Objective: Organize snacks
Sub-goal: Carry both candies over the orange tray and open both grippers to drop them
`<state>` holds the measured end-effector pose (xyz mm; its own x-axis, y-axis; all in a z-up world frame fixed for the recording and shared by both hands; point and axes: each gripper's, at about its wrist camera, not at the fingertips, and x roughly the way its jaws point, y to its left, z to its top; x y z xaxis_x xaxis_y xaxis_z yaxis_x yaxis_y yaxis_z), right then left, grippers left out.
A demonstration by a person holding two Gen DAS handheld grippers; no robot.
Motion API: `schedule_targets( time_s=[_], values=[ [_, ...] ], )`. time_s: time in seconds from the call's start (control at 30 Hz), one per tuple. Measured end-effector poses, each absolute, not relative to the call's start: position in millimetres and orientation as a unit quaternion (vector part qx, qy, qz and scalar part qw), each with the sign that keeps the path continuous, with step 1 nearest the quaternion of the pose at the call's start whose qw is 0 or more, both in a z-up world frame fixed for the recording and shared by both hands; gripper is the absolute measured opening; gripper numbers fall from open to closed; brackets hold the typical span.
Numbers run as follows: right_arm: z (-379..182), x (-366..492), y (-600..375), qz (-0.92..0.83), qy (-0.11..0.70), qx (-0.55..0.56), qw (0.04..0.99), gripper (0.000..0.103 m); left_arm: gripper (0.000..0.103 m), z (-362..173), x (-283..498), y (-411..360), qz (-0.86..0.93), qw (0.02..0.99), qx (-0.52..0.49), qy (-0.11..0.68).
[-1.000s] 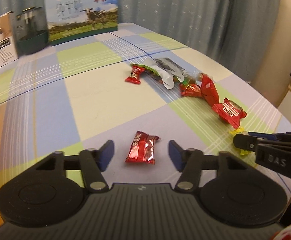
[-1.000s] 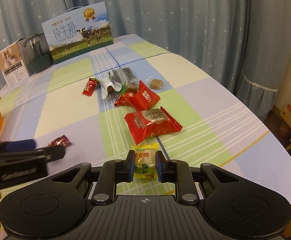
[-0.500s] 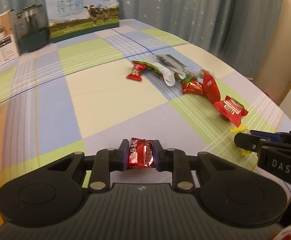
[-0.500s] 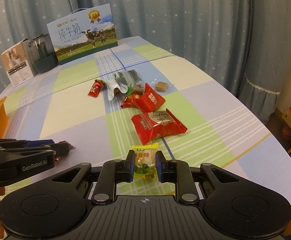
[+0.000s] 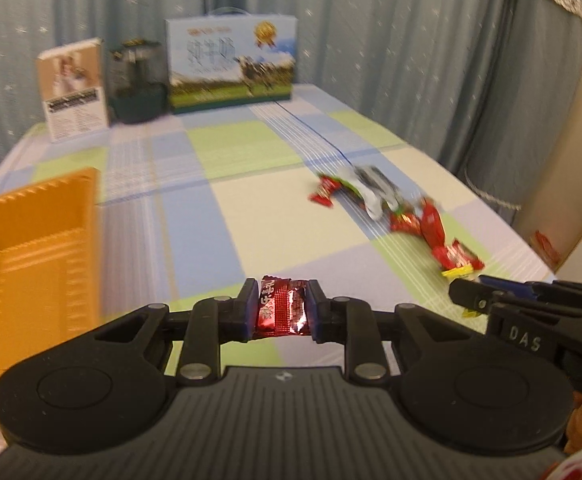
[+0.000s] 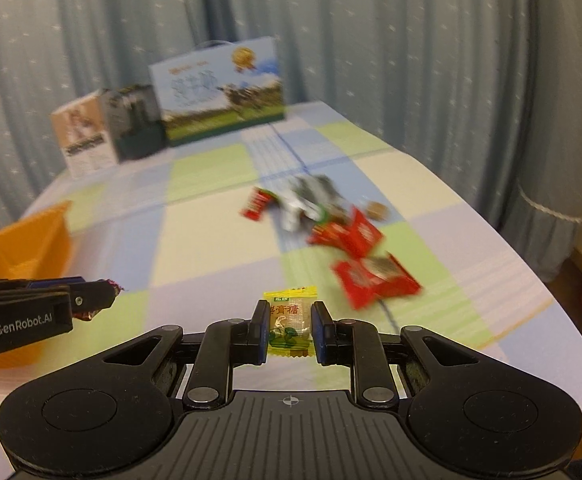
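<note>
While both hands hold their loads above the checked tabletop (image 5: pixel 219 216), the left claw (image 5: pixel 282 311) is clamped on a red candy (image 5: pixel 281 307) whose long axis runs away from the camera, one crimped end toward the lens and the other pointing out over the cloth. The right claw (image 6: pixel 289 324) is clamped the same way on a yellow candy (image 6: pixel 289 322), long axis also running forward, its printed face up. To the left lies an orange tray (image 5: pixel 31 248), near the red candy. Farther out, well apart from both claws, a loose pile of snacks (image 6: pixel 331 228) stretches diagonally across the tabletop, mostly red packets with a silver one among them. At the far edge stand a milk carton box (image 5: pixel 231 66), a dark container (image 5: pixel 137 80) and a small white box (image 5: pixel 75 88), with curtains (image 5: pixel 411 40) behind.
</note>
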<state>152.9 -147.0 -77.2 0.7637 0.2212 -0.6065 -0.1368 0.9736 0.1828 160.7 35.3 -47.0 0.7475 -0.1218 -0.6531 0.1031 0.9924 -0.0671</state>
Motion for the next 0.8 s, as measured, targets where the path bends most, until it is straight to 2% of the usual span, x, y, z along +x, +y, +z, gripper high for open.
schedule_targets(
  time_s=[0.37,0.8],
  values=[
    [-36.7,152.5,-60.3,0.212,0.303,0.065,0.927,0.022,0.022,-1.9,125.6,117.5,0.014,0.946,-0.023,0.322],
    [-37.5,168.0,47.0,0.319,0.326,0.05,0.888,0.022,0.023,-6.2,108.2,218.3,0.09,0.936,-0.041,0.338]
  ],
)
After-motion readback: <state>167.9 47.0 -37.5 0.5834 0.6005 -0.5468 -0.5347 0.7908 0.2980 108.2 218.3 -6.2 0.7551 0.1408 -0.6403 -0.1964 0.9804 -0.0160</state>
